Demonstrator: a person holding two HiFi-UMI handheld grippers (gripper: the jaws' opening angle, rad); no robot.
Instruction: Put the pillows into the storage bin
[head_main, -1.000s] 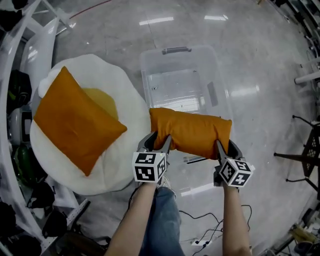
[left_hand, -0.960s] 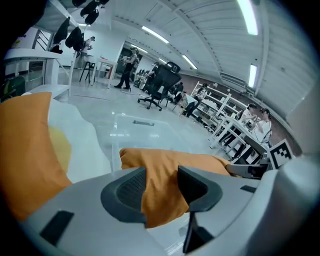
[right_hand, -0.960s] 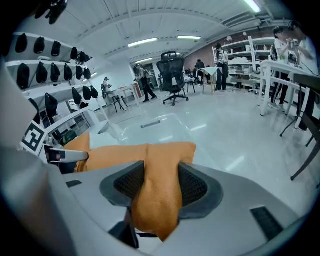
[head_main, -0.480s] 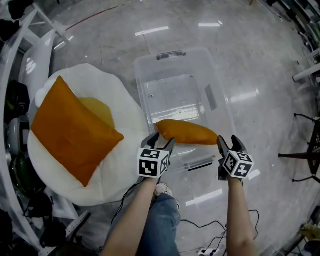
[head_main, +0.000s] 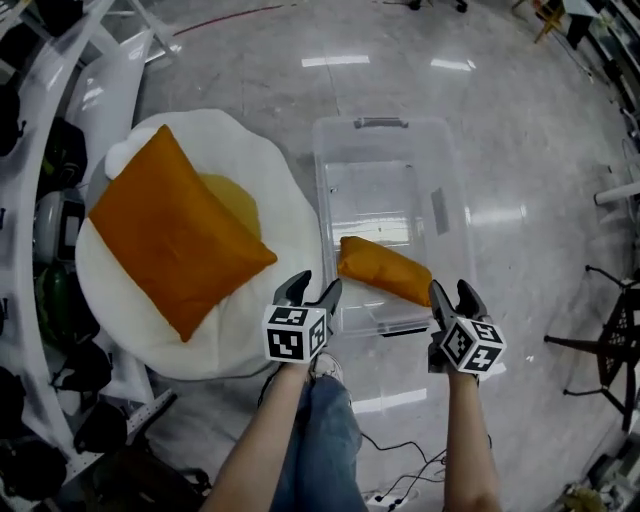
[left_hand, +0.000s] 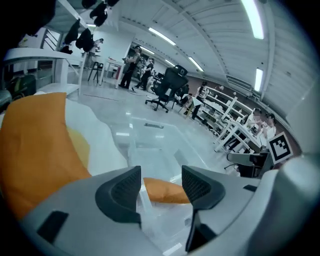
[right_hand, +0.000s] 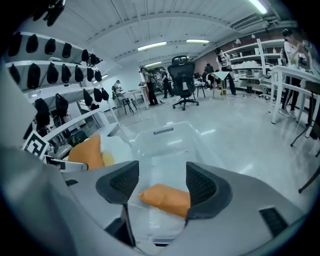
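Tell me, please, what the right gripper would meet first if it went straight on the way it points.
Probably the bin's clear near wall, with the pillow right behind it; depth is unclear, so the right gripper might pass over the rim.

An orange pillow (left_hand: 164, 190) lies inside the clear storage bin (left_hand: 133, 149).

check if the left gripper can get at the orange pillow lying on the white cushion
Probably yes: the left gripper is empty, its jaws have just been opening, and the orange pillow lies uncovered on the white cushion right beside it.
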